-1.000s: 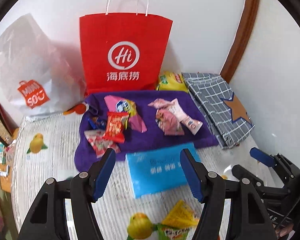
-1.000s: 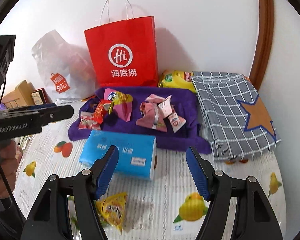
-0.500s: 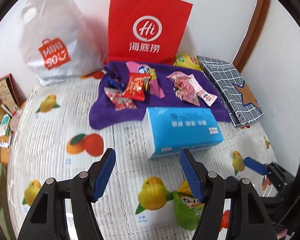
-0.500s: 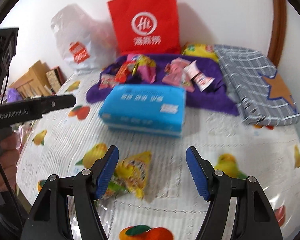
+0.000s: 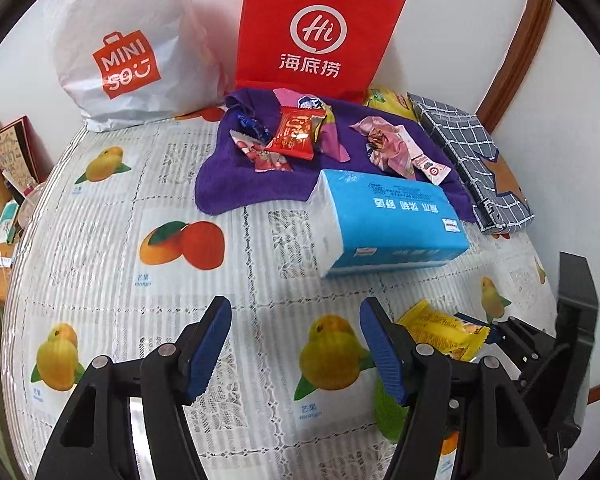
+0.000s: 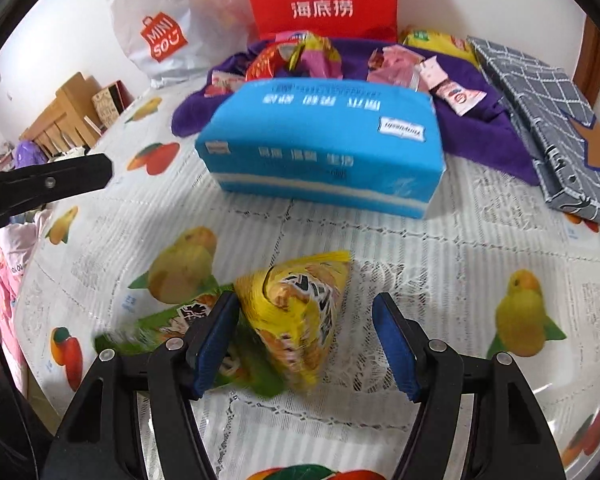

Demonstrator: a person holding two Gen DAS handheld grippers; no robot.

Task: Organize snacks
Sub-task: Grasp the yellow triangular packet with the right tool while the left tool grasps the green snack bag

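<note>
Yellow snack packet (image 6: 300, 316), lying just in front of the blue tissue pack (image 6: 320, 152), is sitting between our wide-open right gripper (image 6: 304, 340) fingers, so we are centring before squeezing its crinkly middle gently.

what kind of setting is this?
Likely a home room, not a lab: fruit-print tablecloth, retail shopping bags against the wall, loose snacks on a purple towel, cardboard clutter beside the table.
</note>
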